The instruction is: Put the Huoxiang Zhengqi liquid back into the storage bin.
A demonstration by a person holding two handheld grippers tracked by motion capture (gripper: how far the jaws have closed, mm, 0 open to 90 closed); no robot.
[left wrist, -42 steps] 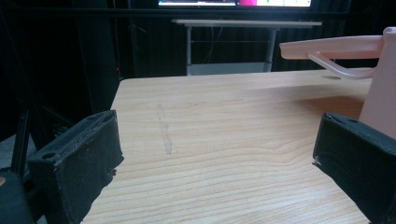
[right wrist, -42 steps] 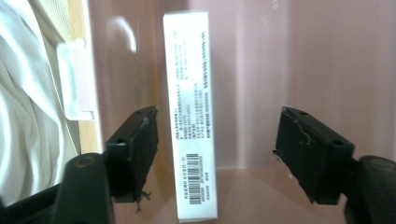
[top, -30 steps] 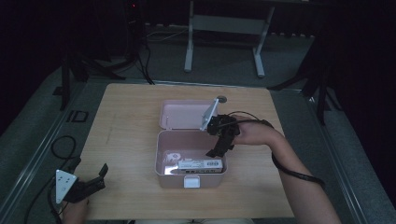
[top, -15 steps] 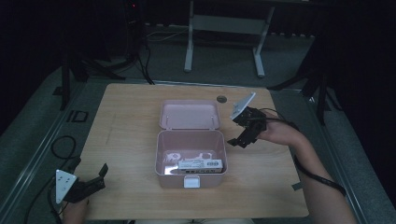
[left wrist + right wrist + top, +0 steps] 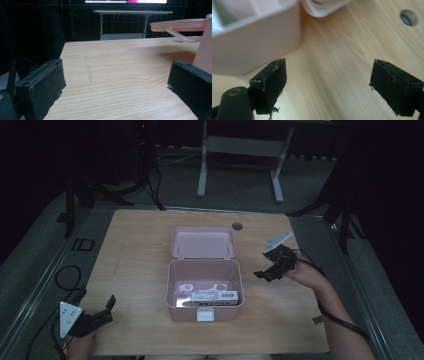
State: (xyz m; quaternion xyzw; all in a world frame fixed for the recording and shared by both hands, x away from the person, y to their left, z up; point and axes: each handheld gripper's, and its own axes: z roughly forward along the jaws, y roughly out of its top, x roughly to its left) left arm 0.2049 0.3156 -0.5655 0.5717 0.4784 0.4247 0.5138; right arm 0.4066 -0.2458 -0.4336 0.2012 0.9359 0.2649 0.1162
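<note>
Pink box [image 5: 204, 292] sat mid-surface [image 5: 140, 250], lid [image 5: 202, 242] open, white carton [image 5: 214, 296] inside. Right gripper [image 5: 270, 269] just beside box, jaws apart, empty. Left gripper [image 5: 97, 315] at near corner, also open. Loading looked done; closing lid probably left.

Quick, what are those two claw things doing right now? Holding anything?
Left hand-held gripper: open, holding nothing.
Right hand-held gripper: open, holding nothing, beside the pink box.

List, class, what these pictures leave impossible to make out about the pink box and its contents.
- Print on the white carton in the pink box, high view: too small.
- Pale items behind the carton, high view: too dim and small to identify.
- Box interior, right gripper view: blurred, cut by the top edge.
</note>
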